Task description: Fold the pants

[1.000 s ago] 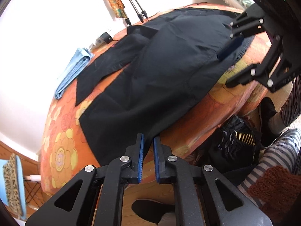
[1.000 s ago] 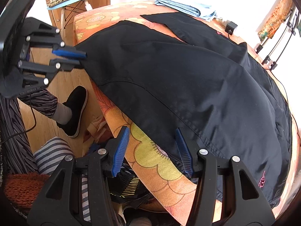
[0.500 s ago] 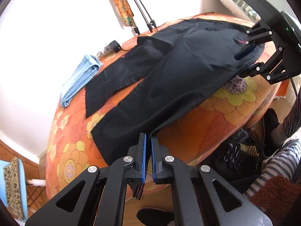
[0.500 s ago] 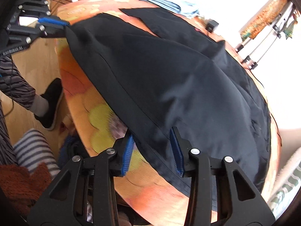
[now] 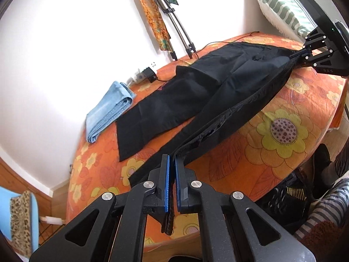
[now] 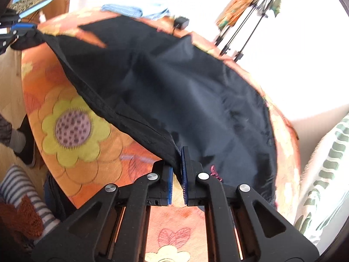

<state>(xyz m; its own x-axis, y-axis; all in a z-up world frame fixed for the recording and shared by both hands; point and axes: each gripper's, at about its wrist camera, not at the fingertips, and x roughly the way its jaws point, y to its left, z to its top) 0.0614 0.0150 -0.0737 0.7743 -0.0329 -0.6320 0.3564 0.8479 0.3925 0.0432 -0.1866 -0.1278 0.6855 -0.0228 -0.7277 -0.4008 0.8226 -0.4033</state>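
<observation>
The left gripper (image 5: 171,174) is pressed tight on the near hem corner of the black pants (image 5: 196,100), a strip of dark cloth hanging down between its blue pads (image 5: 166,183). It has the same grip it had a second ago, but the hem now hangs clear of the orange flowered bedspread (image 5: 283,135), where before it lay low over the bed's edge. Far ahead and to the right of this gripper, the right gripper (image 5: 297,55) pinches the waistband end, and the pants' near edge runs taut between the two.

From the right wrist, the right gripper (image 6: 177,170) has just closed: its jaws stood wide around the waistband edge a second ago and now clamp the black fabric (image 6: 174,91) between the blue pads (image 6: 184,170). The cloth rises from the pads and spreads away ahead. The yellow flower on the bedspread (image 6: 74,128), half covered earlier, now shows fully to the left of the gripper, below the lifted edge. Far ahead to the upper left, the left gripper (image 6: 20,27) holds the hem end.

Beyond the pants, the other leg lies flat on the bed, and a folded light-blue garment (image 5: 109,109) rests by the wall, ahead and left of the left gripper, where it was earlier.
</observation>
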